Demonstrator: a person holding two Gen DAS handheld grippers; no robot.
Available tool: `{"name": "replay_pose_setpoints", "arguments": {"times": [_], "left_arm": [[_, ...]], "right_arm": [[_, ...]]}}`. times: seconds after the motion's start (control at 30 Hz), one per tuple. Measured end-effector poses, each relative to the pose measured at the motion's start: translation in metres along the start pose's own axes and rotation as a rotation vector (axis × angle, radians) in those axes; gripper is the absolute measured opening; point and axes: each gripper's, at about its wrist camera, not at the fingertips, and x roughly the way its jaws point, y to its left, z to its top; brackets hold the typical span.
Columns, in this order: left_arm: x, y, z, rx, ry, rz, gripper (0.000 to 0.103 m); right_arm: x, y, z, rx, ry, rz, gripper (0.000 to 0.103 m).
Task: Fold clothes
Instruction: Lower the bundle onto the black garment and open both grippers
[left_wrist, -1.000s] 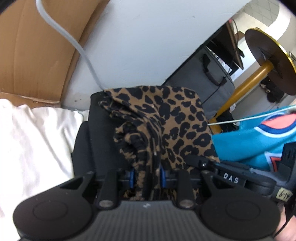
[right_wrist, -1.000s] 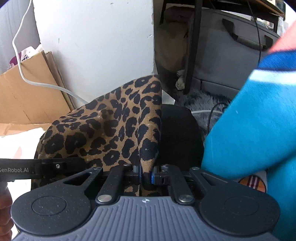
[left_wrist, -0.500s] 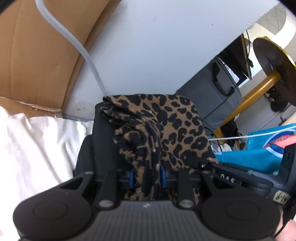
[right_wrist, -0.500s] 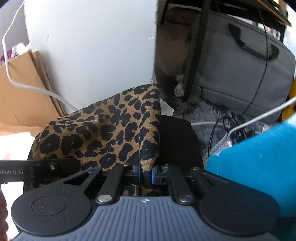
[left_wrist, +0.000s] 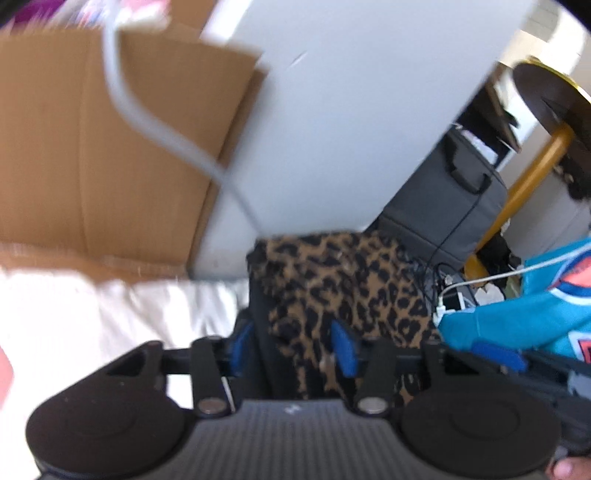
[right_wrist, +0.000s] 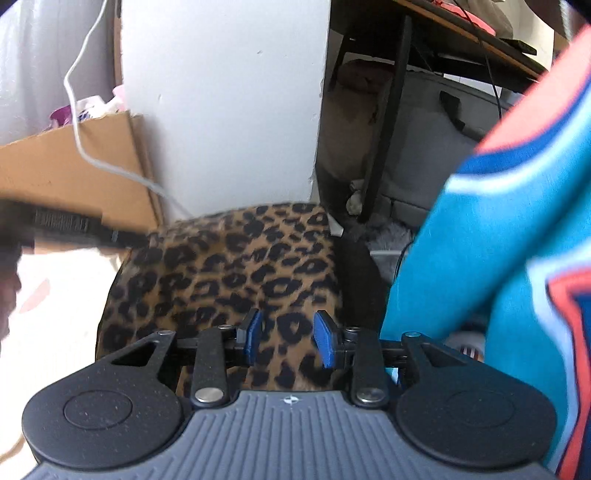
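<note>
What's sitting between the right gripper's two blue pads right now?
In the right wrist view, the leopard-print garment lies between the right gripper pads; its jaws are opening and the pads no longer pinch the fabric.

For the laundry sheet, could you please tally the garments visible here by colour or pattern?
Leopard print: 1, the leopard-print garment, lying between the opening jaws of both grippers.
Turquoise with orange and blue trim: 1, the turquoise jersey, to its right.
Total: 2 garments.
</note>
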Motion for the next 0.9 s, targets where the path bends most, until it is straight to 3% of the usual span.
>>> {"name": "replay_pose_setpoints", "arguments": {"times": [0.1, 0.23, 0.33, 0.43, 0.7, 0.9], "left_arm": [[-0.008, -0.014, 0.008, 0.073, -0.050, 0.002, 0.033], [0.000, -0.029, 0.012, 0.153, -0.027, -0.045, 0.020], [0.014, -0.033, 0.006, 0.205, -0.003, -0.009, 0.015], [0.022, -0.025, 0.003, 0.187, -0.003, 0.010, 0.010], [0.044, -0.017, -0.011, 0.233, 0.037, 0.064, 0.009], [0.016, -0.035, -0.010, 0.264, 0.037, 0.073, 0.009]], "right_arm": [[0.000, -0.002, -0.015, 0.046, 0.016, -0.010, 0.038], [0.000, -0.005, -0.030, 0.128, 0.003, -0.012, 0.038], [-0.001, -0.006, -0.039, 0.153, -0.003, -0.003, 0.038], [-0.001, -0.009, -0.048, 0.160, 0.000, -0.001, 0.038], [-0.006, -0.018, -0.075, 0.206, 0.032, -0.064, 0.038], [-0.040, -0.022, -0.084, 0.256, 0.007, -0.070, 0.038]]}}
